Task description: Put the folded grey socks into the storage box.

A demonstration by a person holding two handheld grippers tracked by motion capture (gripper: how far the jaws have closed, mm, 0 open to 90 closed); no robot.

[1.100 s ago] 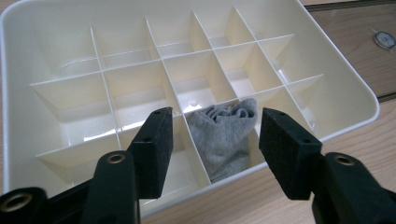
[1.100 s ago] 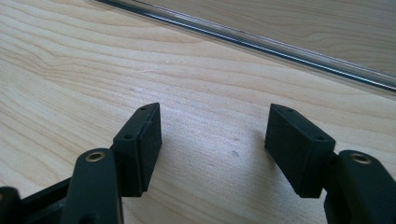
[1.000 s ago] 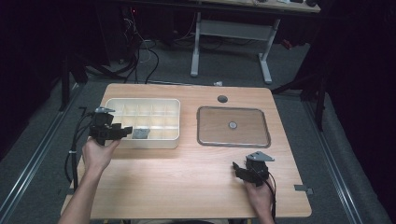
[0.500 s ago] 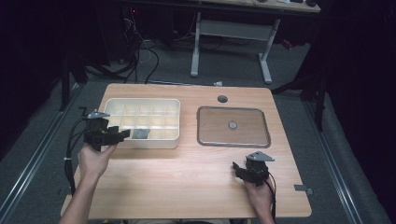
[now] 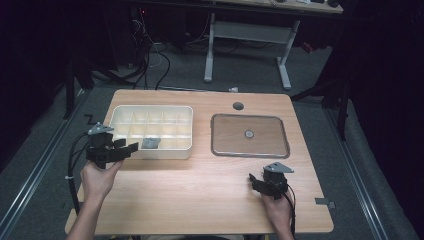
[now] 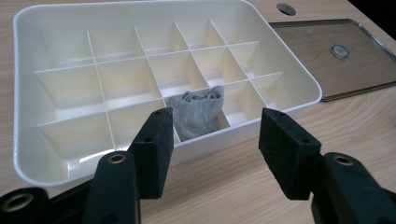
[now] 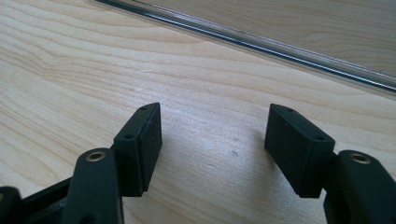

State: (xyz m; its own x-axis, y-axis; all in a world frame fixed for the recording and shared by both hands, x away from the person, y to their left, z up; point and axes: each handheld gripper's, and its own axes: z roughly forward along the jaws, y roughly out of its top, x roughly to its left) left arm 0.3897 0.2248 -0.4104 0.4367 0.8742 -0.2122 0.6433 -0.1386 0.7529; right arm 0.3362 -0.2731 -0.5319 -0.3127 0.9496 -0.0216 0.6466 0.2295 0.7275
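Note:
A cream compartment box (image 5: 150, 111) sits at the table's back left. A grey folded cloth (image 5: 150, 143) lies in one of its front-row compartments, seen close in the left gripper view (image 6: 198, 112). My left gripper (image 5: 127, 148) hovers just left of the box's front corner, open, and its jaws (image 6: 215, 135) frame the cloth from outside the box wall without touching it. A clear lid (image 5: 249, 152) lies flat to the right of the box. My right gripper (image 5: 254, 180) rests low over the bare wood in front of the lid, open and empty (image 7: 212, 135).
A round cable hole (image 5: 238, 106) is in the tabletop behind the lid. The lid's edge (image 7: 261, 39) runs just beyond my right jaws. Another desk's legs (image 5: 282, 65) and floor cables (image 5: 150, 55) lie past the table's far edge.
My left gripper has drawn back to the left and toward the person, away from the box, while the cloth stays in its compartment. The right gripper has kept still.

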